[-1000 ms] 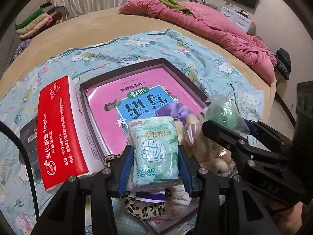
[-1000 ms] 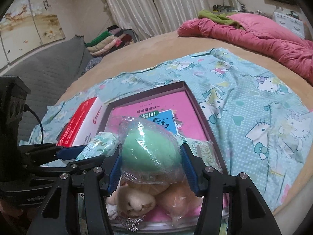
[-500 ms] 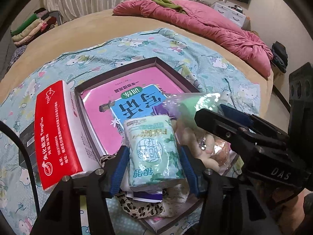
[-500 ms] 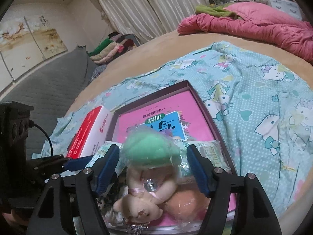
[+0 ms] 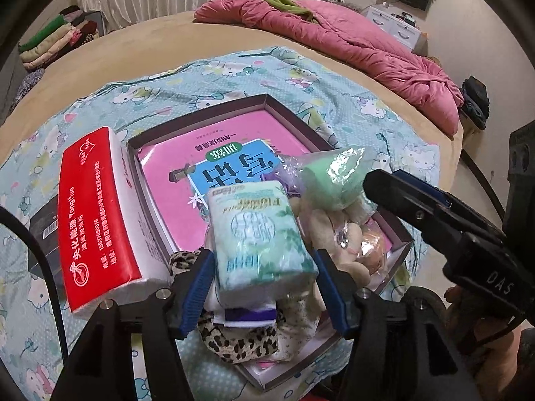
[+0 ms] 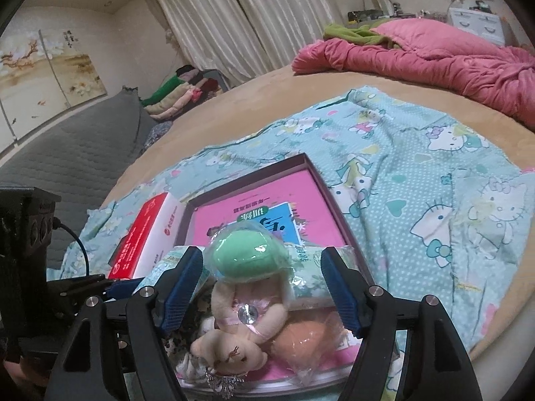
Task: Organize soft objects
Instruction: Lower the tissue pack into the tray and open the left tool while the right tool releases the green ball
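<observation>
Since the earlier frame: both sets of jaws have spread off their loads, and the plush toy has settled lower into the box.
Left gripper point(image 5: 264, 287): its jaws are opening; the green tissue pack point(image 5: 259, 234) lies between the blue pads, seemingly no longer pressed.
Right gripper point(image 6: 264, 287): jaws wide; the bagged plush toy point(image 6: 249, 304) sits between them, untouched.
Where things lie: both rest in the near end of the dark box point(image 5: 287, 110), on the pink book point(image 5: 214, 153); the pack tops a leopard-print cloth point(image 5: 240, 341).
Left of box: red tissue carton point(image 5: 95, 220), touching its wall.
Your step: draw each gripper straight back, so your pads snag neither bag nor wrapper.
Risk: that tissue pack looks perched; it may slide.
</observation>
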